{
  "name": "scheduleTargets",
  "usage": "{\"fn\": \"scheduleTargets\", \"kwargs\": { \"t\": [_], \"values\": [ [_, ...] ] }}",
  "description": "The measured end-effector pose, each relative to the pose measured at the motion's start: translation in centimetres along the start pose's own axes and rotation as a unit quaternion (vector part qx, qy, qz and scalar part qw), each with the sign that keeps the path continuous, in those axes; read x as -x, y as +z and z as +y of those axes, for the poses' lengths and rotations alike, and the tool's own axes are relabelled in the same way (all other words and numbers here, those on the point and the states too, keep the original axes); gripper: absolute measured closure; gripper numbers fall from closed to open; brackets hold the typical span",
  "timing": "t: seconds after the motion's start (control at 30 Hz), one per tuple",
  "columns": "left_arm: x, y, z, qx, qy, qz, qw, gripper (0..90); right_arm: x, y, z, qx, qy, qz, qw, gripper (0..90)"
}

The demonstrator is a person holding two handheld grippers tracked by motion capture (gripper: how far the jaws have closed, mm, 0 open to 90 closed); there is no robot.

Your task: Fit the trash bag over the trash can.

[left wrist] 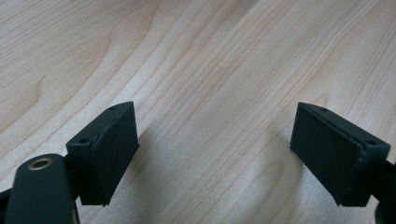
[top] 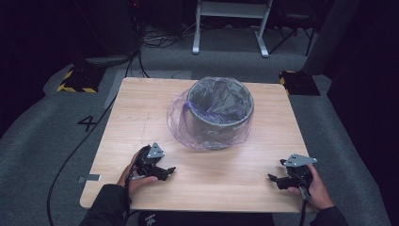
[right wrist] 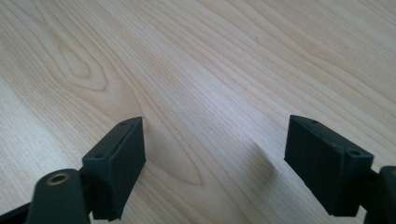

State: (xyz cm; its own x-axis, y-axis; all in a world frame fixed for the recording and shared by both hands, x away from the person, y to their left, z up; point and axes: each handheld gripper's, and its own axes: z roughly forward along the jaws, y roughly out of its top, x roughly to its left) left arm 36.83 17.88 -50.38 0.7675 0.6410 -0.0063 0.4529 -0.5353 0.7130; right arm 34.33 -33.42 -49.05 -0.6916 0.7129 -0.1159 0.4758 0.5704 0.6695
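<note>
Both grippers rested low on the near part of the table (top: 141,117), left gripper (top: 165,172) and right gripper (top: 274,181) each with jaws spread wide over bare wood, well apart from the grey bin (top: 221,113) standing toward the far middle with a thin purple bag (top: 181,125) draped loosely over its rim. Bag judged light, soft, slippery and easily torn, best pinched at the slack film outside the rim; bin looked stiff and light. No readable label on either; a "4" (top: 87,123) was marked on the floor left of the table
</note>
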Motion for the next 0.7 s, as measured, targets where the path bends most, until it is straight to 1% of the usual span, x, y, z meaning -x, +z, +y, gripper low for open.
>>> {"fn": "scheduleTargets", "kwargs": {
  "t": [0.17,0.27,0.4,0.5,0.63,0.7],
  "values": [
    [0.0,0.0,0.0,0.0,0.0,0.0,1.0,14.6,0.0,-0.3,-0.8,0.012,0.015,0.001,0.9998,20.4],
    [0.0,0.0,0.0,0.0,0.0,0.0,1.0,14.6,0.1,-0.4,-1.4,0.027,0.034,0.002,0.9991,19.7],
    [0.0,0.0,0.0,0.0,0.0,0.0,1.0,14.6,0.4,-0.5,-2.5,0.046,0.062,0.006,0.997,18.3],
    [0.0,0.0,0.0,0.0,0.0,0.0,1.0,14.6,0.6,-0.8,-2.9,0.044,0.075,0.001,0.9962,16.4],
    [0.0,0.0,0.0,0.0,0.0,0.0,1.0,14.6,0.9,-1.2,-3.4,0.043,0.083,-0.003,0.9956,15.6],
    [0.0,0.0,0.0,0.0,0.0,0.0,1.0,14.6,1.1,-1.5,-3.7,0.042,0.091,-0.012,0.9949,15.6]
  ]
}}
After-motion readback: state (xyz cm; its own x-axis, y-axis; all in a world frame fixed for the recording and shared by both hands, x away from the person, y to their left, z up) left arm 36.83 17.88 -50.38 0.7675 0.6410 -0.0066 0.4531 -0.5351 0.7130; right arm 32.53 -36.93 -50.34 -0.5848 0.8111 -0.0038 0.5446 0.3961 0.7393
